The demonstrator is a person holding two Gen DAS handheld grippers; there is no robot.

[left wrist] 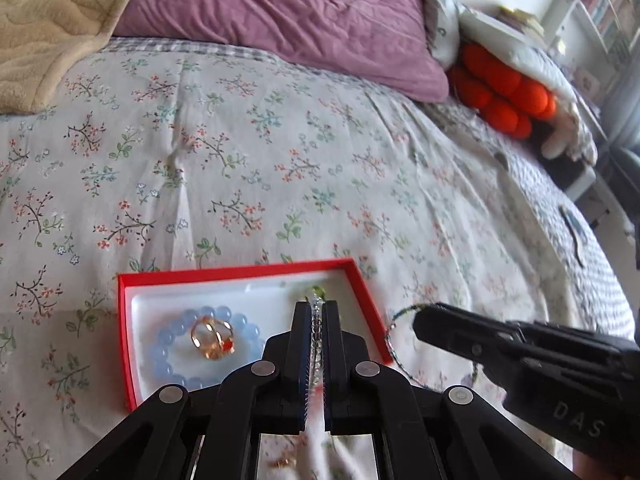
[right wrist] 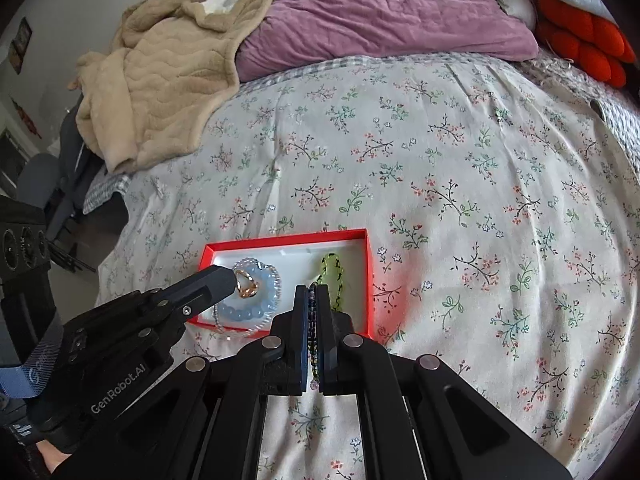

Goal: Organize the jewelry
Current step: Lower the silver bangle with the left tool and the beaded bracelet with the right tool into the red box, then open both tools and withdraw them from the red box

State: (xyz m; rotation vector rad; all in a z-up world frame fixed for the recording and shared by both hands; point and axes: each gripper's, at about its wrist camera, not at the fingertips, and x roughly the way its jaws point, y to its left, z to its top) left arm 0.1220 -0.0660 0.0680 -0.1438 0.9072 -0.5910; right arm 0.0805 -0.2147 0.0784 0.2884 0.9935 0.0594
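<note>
A red jewelry box (left wrist: 248, 272) with a white lining lies on the floral bedspread; it also shows in the right wrist view (right wrist: 370, 280). Inside lie a blue bead bracelet (left wrist: 170, 340) (right wrist: 266, 284), an amber ring (left wrist: 212, 338) (right wrist: 246, 285) and a green beaded bracelet (right wrist: 332, 270). My left gripper (left wrist: 316, 308) is shut on a clear bead strand (left wrist: 316, 344) over the box. My right gripper (right wrist: 313, 292) is shut on a dark beaded bracelet (right wrist: 314, 332), whose loop (left wrist: 394, 320) hangs by the box's right edge.
A purple pillow (left wrist: 280, 12), a beige blanket (right wrist: 160, 92) and an orange plush cushion (left wrist: 504, 92) lie at the bed's far side. The bed edge drops off at the left (right wrist: 112, 200), with furniture beyond. The floral bedspread (right wrist: 480, 200) stretches right of the box.
</note>
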